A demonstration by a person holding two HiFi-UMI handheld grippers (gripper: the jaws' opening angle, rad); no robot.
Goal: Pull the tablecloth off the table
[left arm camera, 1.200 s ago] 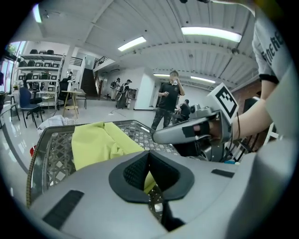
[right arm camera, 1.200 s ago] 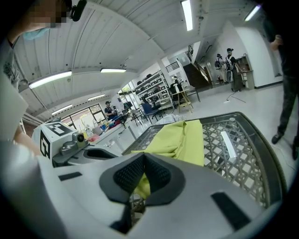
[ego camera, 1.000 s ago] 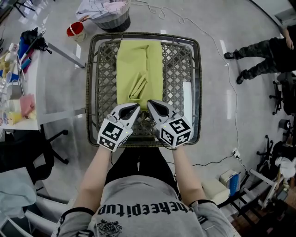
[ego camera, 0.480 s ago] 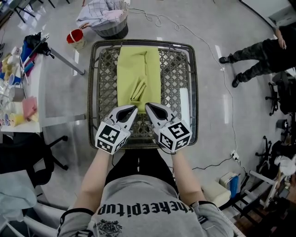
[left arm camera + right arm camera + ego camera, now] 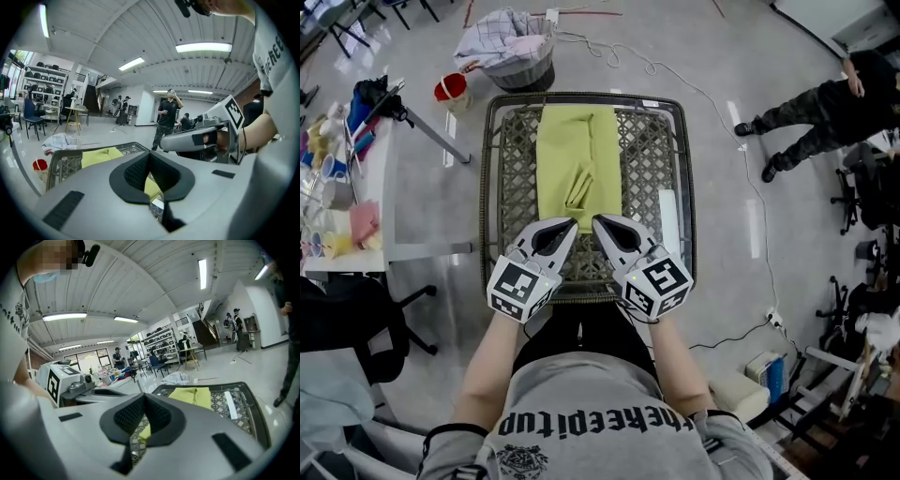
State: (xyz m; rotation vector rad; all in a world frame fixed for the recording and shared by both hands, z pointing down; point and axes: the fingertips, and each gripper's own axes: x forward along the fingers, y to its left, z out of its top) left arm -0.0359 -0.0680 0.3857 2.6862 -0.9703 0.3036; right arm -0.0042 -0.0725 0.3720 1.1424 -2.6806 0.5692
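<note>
Wicker table (image 5: 508, 187), workshop floor | my left tongs (image 5: 571, 224) and right tongs (image 5: 597, 221) are pinching the yellow tablecloth (image 5: 578, 155) near edge | I am raising both higher than a second ago | pull-off is just starting

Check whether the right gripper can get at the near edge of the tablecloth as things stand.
Probably yes. The right gripper sits at the near edge of the tablecloth, fingers shut, apparently on yellow cloth. Nothing stands between; the left gripper is beside it, not across.

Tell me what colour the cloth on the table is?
Yellow-green. The tablecloth shows best in the head view.
</note>
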